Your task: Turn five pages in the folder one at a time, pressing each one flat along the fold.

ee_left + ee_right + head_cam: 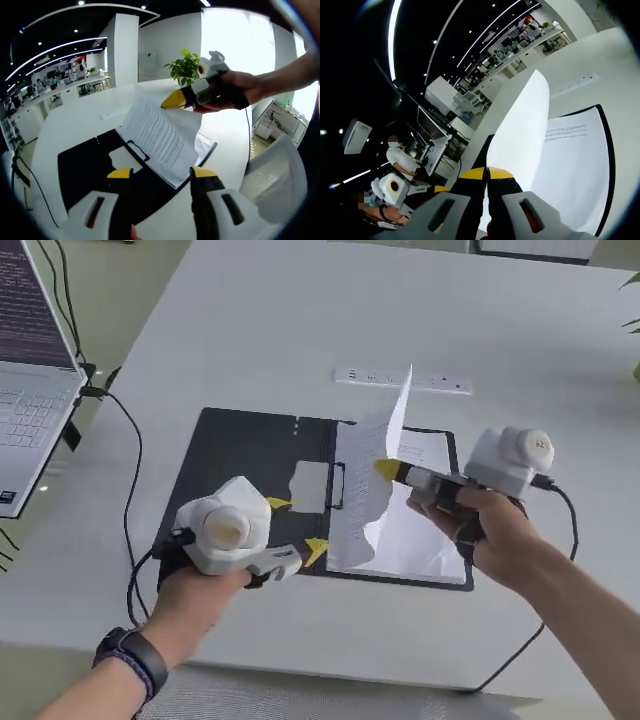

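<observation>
the white table (250, 330) bears an open black folder (240, 455), power strip (400, 380) and laptop (25, 410).

White bodies, yellow tips: left claw (298, 527), right claw (388, 469); black wristband (130, 652).

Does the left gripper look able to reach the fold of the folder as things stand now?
Probably yes. The left gripper hovers open over the black left cover, nothing lying between it and the fold. The right gripper holds the page upright, clear of that path.
</observation>
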Demonstrator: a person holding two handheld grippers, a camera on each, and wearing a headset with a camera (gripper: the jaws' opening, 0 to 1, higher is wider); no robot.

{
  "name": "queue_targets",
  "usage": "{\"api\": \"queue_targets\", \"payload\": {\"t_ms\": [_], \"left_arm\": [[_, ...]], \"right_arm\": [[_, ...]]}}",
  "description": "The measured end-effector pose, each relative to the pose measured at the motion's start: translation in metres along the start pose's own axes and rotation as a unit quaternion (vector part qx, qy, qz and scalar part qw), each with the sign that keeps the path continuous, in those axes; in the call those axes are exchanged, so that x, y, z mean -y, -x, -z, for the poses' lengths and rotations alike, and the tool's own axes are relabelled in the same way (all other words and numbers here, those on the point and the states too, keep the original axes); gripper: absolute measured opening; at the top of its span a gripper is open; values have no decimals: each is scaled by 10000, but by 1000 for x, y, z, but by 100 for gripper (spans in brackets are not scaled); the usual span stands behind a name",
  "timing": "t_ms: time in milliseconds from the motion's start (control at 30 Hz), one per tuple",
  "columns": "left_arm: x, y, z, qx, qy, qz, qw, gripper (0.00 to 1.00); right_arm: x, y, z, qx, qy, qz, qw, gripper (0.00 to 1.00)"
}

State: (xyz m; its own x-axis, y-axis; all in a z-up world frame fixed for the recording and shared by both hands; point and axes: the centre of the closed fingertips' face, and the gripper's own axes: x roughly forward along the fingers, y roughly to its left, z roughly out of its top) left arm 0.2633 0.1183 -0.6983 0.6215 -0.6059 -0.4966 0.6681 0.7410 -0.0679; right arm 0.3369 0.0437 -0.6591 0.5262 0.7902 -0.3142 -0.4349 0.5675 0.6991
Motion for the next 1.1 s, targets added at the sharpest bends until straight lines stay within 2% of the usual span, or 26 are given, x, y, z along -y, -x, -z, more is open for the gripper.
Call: {"api": "queue_targets", "payload": {"t_ms": [333,600,900,1100], "left_arm": [[-33,26,12,64,261,-295,9992,47],[-57,44,19,89,395,-482,9980,51],[-75,62,31,84,571,-658,9962,54],[-80,74,35,95,666,-743,9950,54]], "right_arm": [[-28,-34,11,-225,118,-242,9994,0],[-38,-64,27,-467,111,-352,9982,0],[-49,-101,49,-790,92,-458,9958,0],[-55,-123,63,-980,-4,-538,9937,0]]}}
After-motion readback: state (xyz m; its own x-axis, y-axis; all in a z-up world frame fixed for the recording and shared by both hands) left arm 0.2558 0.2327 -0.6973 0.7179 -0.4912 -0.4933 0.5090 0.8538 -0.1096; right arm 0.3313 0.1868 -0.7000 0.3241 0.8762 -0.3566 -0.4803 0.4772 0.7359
